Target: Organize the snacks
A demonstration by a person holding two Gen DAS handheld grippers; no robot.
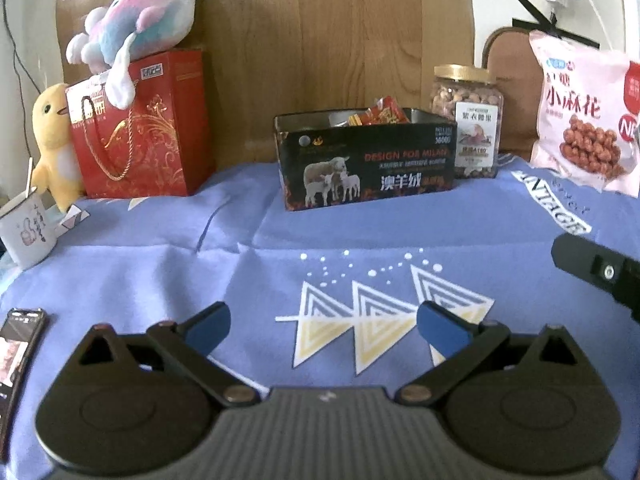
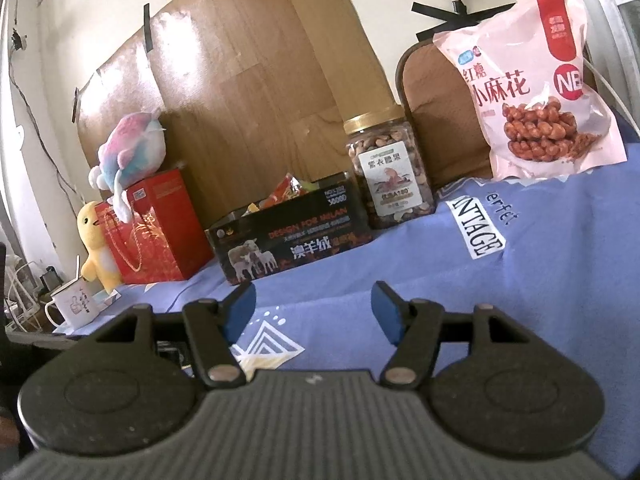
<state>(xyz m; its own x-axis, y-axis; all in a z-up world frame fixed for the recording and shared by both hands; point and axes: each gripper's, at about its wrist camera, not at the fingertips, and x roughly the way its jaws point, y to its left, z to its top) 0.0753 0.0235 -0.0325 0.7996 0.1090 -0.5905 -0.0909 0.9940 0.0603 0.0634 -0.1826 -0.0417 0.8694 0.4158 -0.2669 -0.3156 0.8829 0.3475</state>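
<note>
Jaws stood apart and empty on both left gripper [image 1: 322, 324] and right gripper [image 2: 313, 312]. I judged sorting nearly finished; pink bag [image 2: 532, 80], upper right, seemingly needed reaching next.

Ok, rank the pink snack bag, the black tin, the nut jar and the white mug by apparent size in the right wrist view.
1. Pink snack bag, largest.
2. Black tin, close behind; it sits a bit nearer, so the order of these two is unsure.
3. Nut jar.
4. White mug, smallest.
</note>
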